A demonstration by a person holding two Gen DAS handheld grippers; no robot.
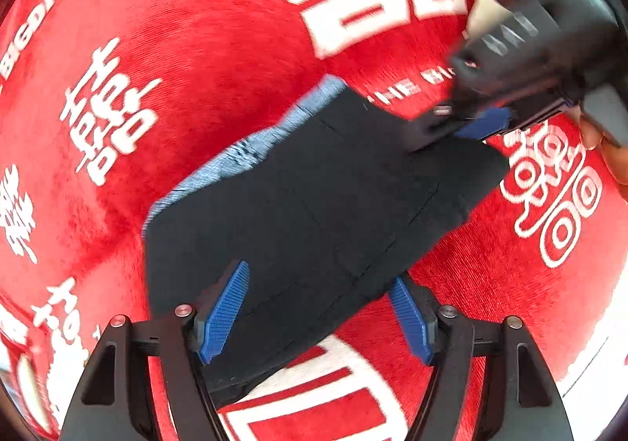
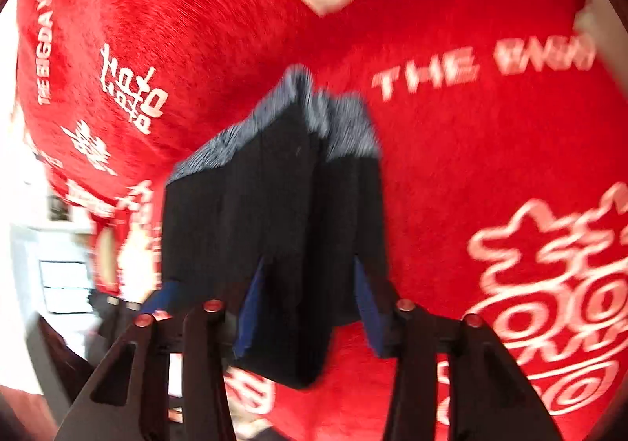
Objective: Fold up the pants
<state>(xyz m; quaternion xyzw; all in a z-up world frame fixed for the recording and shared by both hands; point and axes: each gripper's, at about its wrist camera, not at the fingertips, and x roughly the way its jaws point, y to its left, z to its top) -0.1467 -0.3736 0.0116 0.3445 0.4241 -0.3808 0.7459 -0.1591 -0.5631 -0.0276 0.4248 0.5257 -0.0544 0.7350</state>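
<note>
Red plush cloth [image 1: 219, 33] w/ white lettering; bright white shelving [image 2: 62, 284] beyond its left edge.

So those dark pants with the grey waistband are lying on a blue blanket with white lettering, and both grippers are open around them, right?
Not quite: the blanket is red, not blue, as the left wrist view shows plainly. The rest holds: it has white lettering, the dark pants have a grey waistband, and the left gripper and right gripper both stand open around the fabric.
</note>
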